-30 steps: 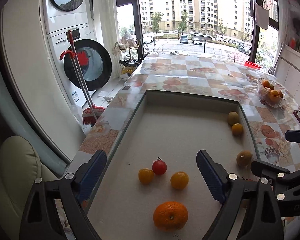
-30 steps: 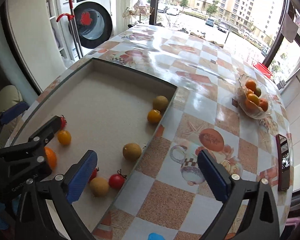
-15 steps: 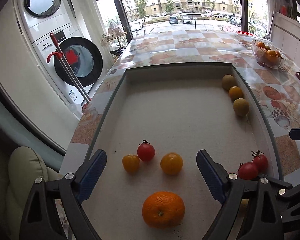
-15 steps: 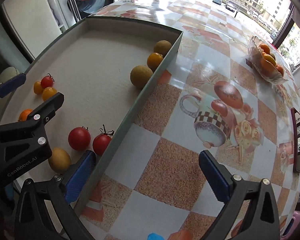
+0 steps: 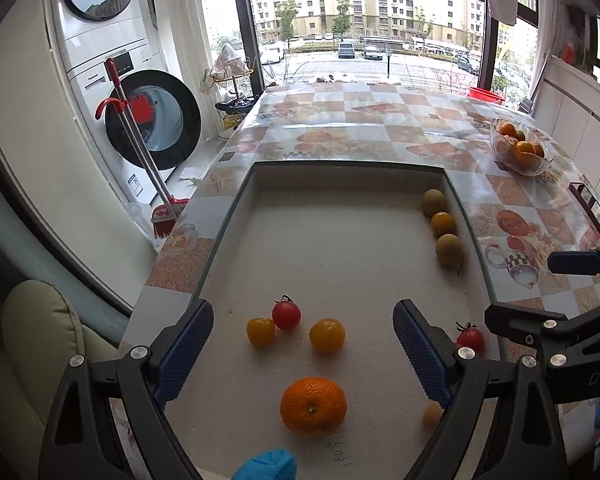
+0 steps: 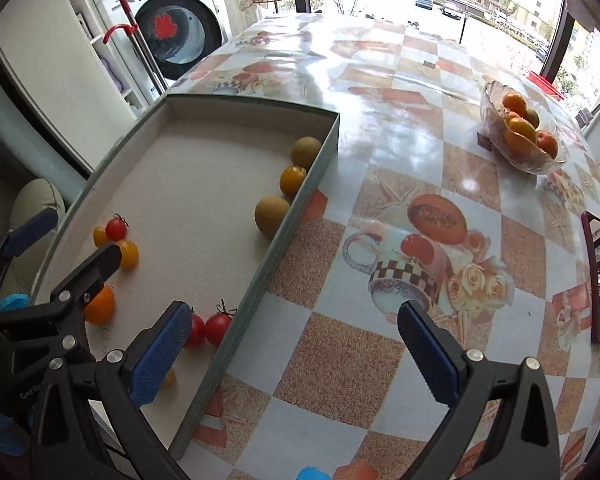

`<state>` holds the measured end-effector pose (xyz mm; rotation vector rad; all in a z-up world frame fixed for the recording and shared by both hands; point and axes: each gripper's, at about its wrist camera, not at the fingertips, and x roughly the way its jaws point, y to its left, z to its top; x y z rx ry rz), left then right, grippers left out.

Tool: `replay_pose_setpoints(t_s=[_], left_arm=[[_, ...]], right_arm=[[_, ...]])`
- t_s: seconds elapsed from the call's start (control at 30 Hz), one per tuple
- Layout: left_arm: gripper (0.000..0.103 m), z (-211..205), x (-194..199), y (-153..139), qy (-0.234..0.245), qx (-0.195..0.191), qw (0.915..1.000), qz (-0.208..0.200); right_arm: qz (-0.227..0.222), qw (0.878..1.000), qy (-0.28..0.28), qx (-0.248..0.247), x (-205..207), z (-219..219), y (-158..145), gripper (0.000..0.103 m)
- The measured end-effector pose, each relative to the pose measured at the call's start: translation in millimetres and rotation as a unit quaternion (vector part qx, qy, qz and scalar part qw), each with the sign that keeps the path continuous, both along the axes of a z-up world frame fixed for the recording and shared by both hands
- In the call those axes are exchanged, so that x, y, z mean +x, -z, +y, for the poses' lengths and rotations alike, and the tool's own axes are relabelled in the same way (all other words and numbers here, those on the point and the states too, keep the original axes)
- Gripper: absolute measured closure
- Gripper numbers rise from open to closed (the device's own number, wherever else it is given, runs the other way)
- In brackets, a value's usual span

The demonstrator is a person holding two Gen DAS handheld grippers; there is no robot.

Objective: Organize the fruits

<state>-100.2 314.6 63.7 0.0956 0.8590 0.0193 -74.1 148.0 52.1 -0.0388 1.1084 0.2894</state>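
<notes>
Currently we hold both tools spread wide and empty: the left gripper (image 5: 303, 346) hangs low over the near end of the shallow tray (image 5: 348, 172), its fingers framing the loose fruit, while the right gripper (image 6: 295, 350) hovers over the tablecloth (image 6: 380, 128) just outside the tray's right wall. Inside the tray we count three clusters. A large orange (image 5: 313, 405) lies nearest us, with a red tomato (image 5: 286, 315), a small yellow one (image 5: 261, 331) and a yellow-orange fruit (image 5: 327, 335) grouped just beyond it. Along the right wall sit two brownish round fruits (image 5: 449, 249) with an orange one (image 5: 443, 223) between them, in a row as if rolled against the wall. Two more red tomatoes (image 6: 218, 328) rest in the near right corner, touching (the left one half hidden by a finger). A glass bowl (image 6: 540, 162) of oranges stands well apart on the table. We judge colours are still mixed, so sorting looks unfinished; which piece goes next, we cannot tell.
</notes>
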Motion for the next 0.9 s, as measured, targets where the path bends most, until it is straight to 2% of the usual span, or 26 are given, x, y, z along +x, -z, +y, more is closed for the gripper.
replay_pose_setpoints(t_s=[0.07, 0.1, 0.13, 0.23, 0.3, 0.4, 0.5, 0.67, 0.9], left_arm=[[0.008, 0, -4, -4, -0.001, -0.008, 1.0, -0.002], [0.0, 2, -5, -6, -0.011, -0.004, 0.9999, -0.001], [0.001, 4, -5, -7, -0.019, -0.005, 0.9998, 0.001], [0.001, 10, -7, -6, -0.005, -0.056, 0.9978, 0.034], [0.001, 10, -9, -5, -0.005, -0.067, 0.9969, 0.041], [0.001, 6, -16, -6, -0.008, -0.041, 0.9981, 0.045], [0.001, 3, -18, -4, -0.019, -0.012, 0.9975, 0.067], [0.001, 6, -25, -2, -0.029, -0.012, 0.9954, 0.091], [0.001, 6, -28, 1, -0.039, 0.005, 0.9945, 0.097]], right_arm=[[-0.014, 1.0, 0.004, 0.007, 0, -4, -9, 0.0], [-0.018, 1.0, 0.004, 0.013, -3, -6, -13, 0.0], [-0.019, 1.0, 0.004, 0.016, -5, -9, -17, 0.0], [-0.018, 1.0, 0.003, 0.015, -1, -8, -22, 0.0], [-0.013, 1.0, -0.001, 0.017, 6, -6, -19, 0.0], [-0.001, 1.0, -0.007, 0.021, 10, -1, -18, 0.0], [0.008, 1.0, -0.015, 0.021, 7, 3, -17, 0.0], [0.004, 0.999, -0.031, 0.014, -2, 11, -20, 0.0], [0.008, 0.999, -0.041, 0.01, -7, 14, -20, 0.0]])
